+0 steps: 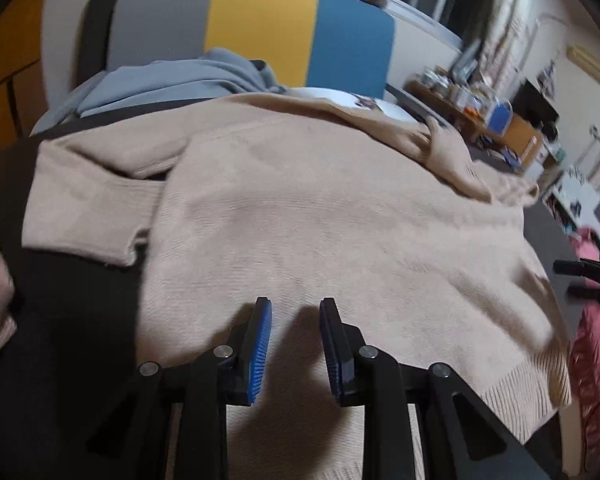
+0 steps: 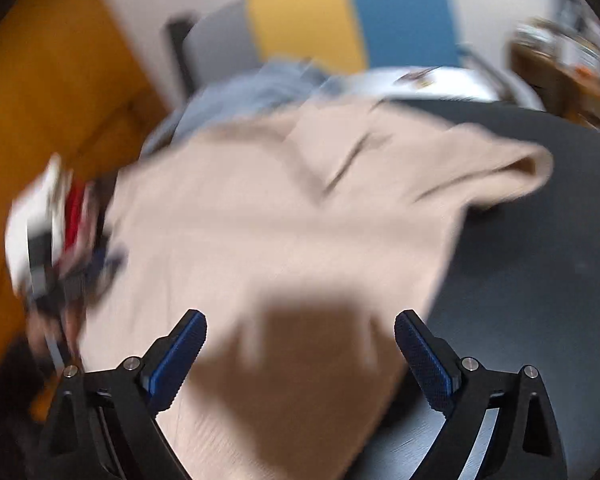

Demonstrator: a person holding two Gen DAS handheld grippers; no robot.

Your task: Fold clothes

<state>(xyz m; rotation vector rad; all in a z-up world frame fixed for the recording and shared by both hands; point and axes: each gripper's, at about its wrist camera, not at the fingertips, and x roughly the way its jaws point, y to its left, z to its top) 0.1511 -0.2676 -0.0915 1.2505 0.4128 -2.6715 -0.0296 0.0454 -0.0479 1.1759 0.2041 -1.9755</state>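
Garment: a beige knit sweater [image 1: 300, 216] lay spread on a dark round worktop [image 2: 540, 260], ribbed hem toward the cameras and the body largely flat.
Sleeves: in the left wrist view one sleeve [image 1: 88, 216] lay doubled across at the left edge; in the right wrist view the other sleeve [image 2: 500, 172] trailed out onto the bare worktop, cuff open.
Left hand-held gripper [image 1: 296, 320]: fingers a little apart with nothing between them, poised over the lower body of the sweater near the hem.
Right hand-held gripper [image 2: 300, 332]: fingers spread wide and empty, above the hem side of the sweater; this view was motion-blurred.
Step in hand: judged to be a fold of the sweater partly made, one sleeve being in and the other out; whether the flat body marked a garment just laid out or one being smoothed between folds could not be settled.
Next move, as judged: any grasp would need a pinch of the soft knit at an edge, both layers together, since loose knit sags and slides.
Other clothes: a grey-blue garment [image 1: 172, 80] lay heaped at the far side of the worktop, before a chair back [image 1: 260, 28] striped grey, yellow and blue.
Writing and brands: none readable; a small print on a white item [image 1: 364, 102] behind the sweater was too small to make out.
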